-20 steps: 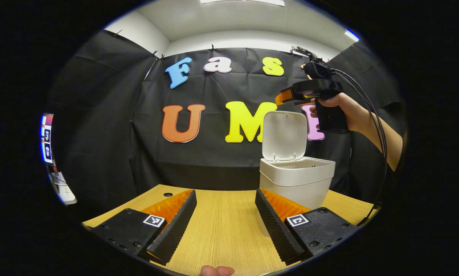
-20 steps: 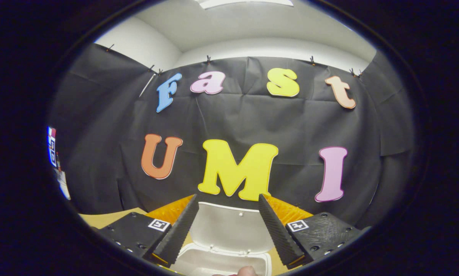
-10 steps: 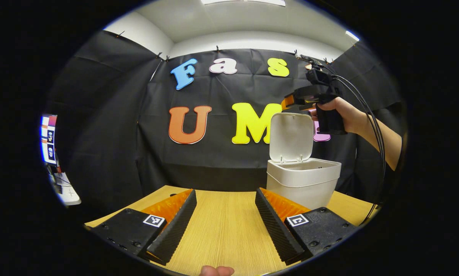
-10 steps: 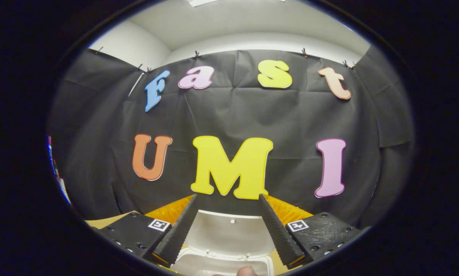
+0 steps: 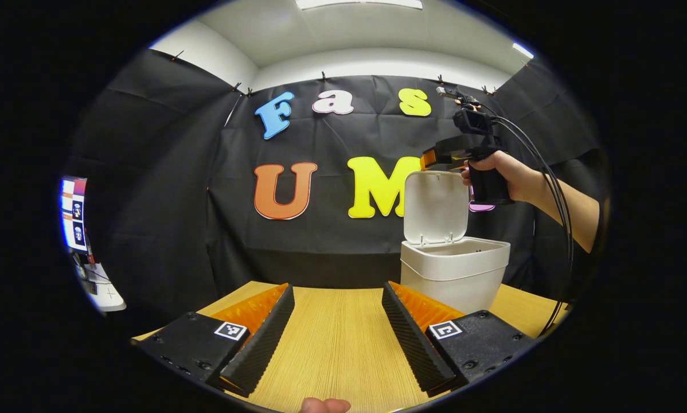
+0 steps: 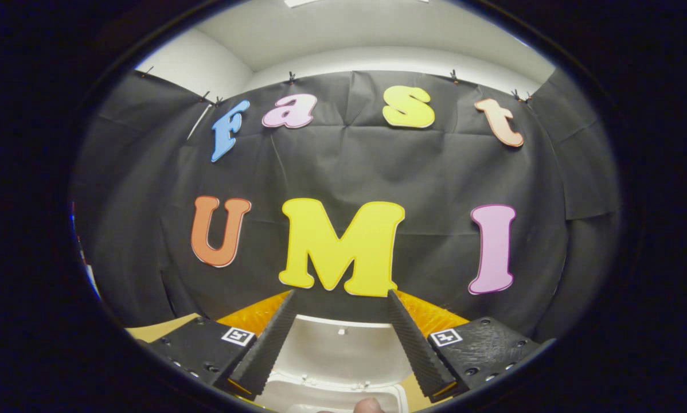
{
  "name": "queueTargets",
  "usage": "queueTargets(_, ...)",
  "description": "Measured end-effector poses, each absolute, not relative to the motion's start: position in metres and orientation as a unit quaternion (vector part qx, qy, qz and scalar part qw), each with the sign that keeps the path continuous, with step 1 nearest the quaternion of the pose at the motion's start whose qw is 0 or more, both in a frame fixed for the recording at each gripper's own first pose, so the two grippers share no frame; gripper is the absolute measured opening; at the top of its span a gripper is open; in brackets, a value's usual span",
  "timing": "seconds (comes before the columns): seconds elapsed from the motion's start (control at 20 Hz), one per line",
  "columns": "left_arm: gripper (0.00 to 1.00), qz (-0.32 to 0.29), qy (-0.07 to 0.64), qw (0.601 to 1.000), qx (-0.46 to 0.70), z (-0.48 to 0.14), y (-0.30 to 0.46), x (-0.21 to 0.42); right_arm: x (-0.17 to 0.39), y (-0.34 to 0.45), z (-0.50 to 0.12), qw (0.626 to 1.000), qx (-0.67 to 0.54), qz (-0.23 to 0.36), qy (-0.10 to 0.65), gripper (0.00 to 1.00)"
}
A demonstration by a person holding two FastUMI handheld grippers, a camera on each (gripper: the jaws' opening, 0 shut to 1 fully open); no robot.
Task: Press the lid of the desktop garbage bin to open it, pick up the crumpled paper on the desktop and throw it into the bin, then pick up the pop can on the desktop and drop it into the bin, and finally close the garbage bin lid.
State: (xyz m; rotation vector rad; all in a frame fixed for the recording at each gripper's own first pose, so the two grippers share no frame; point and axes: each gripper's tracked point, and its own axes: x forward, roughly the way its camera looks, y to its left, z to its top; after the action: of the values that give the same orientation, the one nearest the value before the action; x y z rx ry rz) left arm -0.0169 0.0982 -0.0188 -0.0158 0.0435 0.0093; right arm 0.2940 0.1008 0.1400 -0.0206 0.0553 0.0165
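1. Left gripper, bottom centre of the left gripper view, is spread wide and grasps nothing, its ribbed fingers over the wood-grain desktop.
2. Right gripper, bottom centre of the right gripper view, is likewise spread and empty.
3. Farther off, right of centre in the left gripper view, the smooth white plastic garbage bin stands with its rounded lid upright.
4. A hand holds the right gripper just above that lid.
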Motion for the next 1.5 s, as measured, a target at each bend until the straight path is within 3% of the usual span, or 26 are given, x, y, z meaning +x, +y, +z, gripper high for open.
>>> queueTargets(0.8,0.99,-0.010,0.014,1.000,-0.005,-0.013,0.074,-0.019,0.234,0.102,0.123,0.998,0.028,0.045,0.045,0.99)
queueTargets(1.05,0.99,-0.018,0.010,1.000,0.001,-0.007,0.065,-0.020,0.208,0.105,0.106,0.996,0.034,0.058,0.055,0.99)
queueTargets(1.1,0.99,-0.019,0.008,1.000,0.004,-0.006,0.064,-0.021,0.203,0.106,0.102,0.996,0.031,0.060,0.058,0.94)
queueTargets(1.25,0.99,-0.017,0.003,1.000,0.009,0.002,0.062,-0.023,0.188,0.107,0.090,0.996,0.026,0.064,0.062,0.98)
queueTargets(1.5,0.99,-0.015,-0.001,1.000,0.000,0.003,0.060,-0.026,0.172,0.102,0.067,0.994,0.034,0.066,0.079,0.95)
